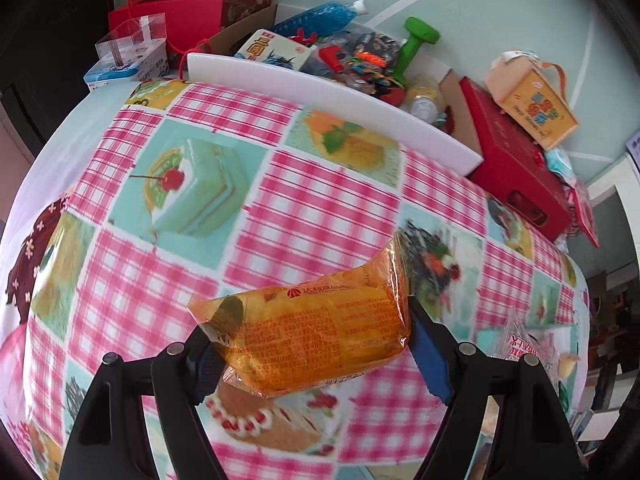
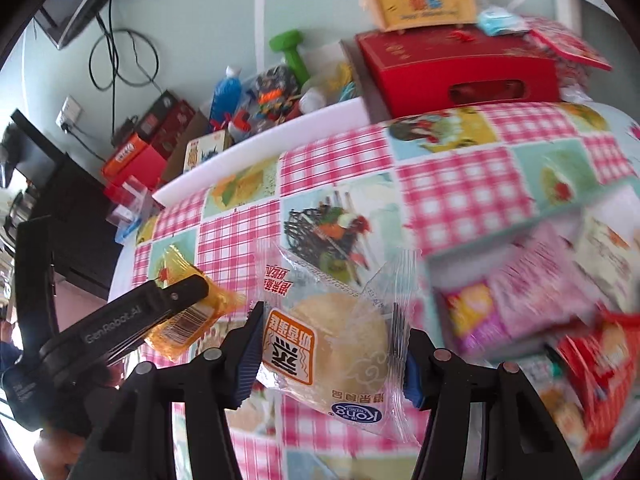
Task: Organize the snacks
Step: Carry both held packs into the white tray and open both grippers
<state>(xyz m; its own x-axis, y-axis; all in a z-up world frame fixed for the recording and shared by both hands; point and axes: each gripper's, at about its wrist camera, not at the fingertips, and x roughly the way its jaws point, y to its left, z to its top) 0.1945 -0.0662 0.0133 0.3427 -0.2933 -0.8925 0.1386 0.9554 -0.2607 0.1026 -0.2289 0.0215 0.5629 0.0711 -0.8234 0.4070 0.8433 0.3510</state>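
On my left, the left gripper point(image 1: 308, 344) is clamped on an orange snack packet point(image 1: 312, 332), both blue pads pressed against its ends, holding it clear above the checked tablecloth point(image 1: 320, 208). On my right, the right gripper point(image 2: 330, 354) is clamped on a clear-wrapped round pastry point(image 2: 340, 344), likewise lifted off the cloth. Further right I see a blurred pile of snack packs point(image 2: 540, 312). A white board point(image 1: 320, 88) edges the table's far side.

A table point(image 1: 328, 208) covered with a pink checked, cake-printed cloth was seen beyond the tongs. A white board point(image 1: 332, 92) lay along its far edge, and blurred snack packets point(image 2: 532, 300) were heaped right of the tongs.
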